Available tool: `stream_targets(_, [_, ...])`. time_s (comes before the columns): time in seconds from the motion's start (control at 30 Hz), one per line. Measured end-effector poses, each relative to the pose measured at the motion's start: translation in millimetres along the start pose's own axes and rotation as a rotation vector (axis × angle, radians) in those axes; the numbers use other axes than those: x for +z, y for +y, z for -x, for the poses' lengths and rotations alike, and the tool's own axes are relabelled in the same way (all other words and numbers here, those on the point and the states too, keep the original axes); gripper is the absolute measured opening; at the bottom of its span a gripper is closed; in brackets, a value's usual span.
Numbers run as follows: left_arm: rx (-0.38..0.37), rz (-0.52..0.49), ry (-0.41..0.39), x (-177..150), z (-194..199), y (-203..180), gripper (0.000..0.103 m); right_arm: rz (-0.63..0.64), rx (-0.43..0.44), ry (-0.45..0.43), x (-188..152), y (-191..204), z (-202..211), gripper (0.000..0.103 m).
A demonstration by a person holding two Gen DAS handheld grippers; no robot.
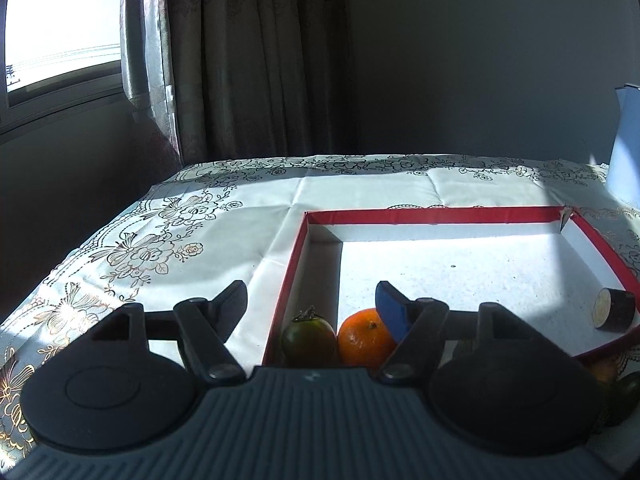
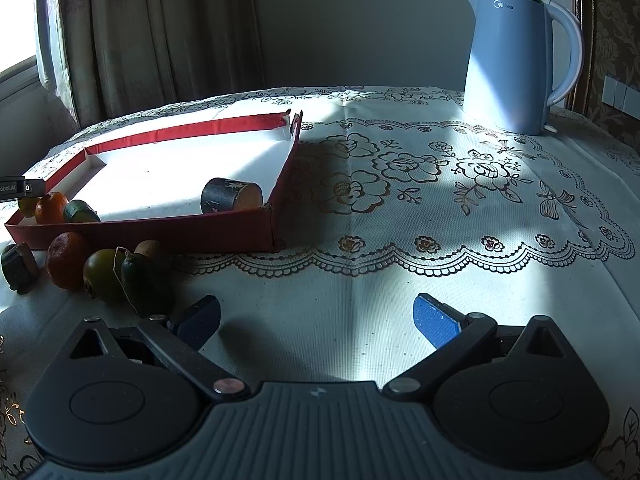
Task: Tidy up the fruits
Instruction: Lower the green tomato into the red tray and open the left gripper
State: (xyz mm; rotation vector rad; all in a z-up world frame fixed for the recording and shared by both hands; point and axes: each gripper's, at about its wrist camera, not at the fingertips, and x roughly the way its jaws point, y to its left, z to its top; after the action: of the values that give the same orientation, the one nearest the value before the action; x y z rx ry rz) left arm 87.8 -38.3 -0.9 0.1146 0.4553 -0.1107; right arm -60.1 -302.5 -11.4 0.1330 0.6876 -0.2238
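- Mandarin [image 1: 365, 338] lay loose between my left gripper's [image 1: 312, 306] spread fingers, inside the red tray [image 1: 432, 214].
- Right gripper [image 2: 318, 316] gaped empty.
- Withdrawing carelessly, I risked nudging it.

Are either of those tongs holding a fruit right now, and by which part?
No. The left tongs stand open above the orange in the red box, not pressing it. The right tongs are open over bare tablecloth.
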Motion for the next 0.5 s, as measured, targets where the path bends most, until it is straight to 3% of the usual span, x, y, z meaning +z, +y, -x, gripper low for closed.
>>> stream_targets(0.17, [0.0, -0.002, -0.015, 2, 7, 1, 0.077, 0.004, -0.003, 0.001, 0, 0, -1, 0.103])
stream_targets(0.23, [-0.002, 0.011, -0.025, 2, 15, 4, 0.085, 0.004, -0.003, 0.001, -1, 0, -1, 0.103])
stream_targets(0.3, [0.006, 0.026, -0.046, 0, 28, 9, 0.103, 0.004, -0.003, 0.001, -1, 1, -1, 0.103])
stream_targets(0.5, [0.029, 0.056, -0.078, -22, 72, 31, 0.103, 0.004, -0.003, 0.001, -1, 1, -1, 0.103])
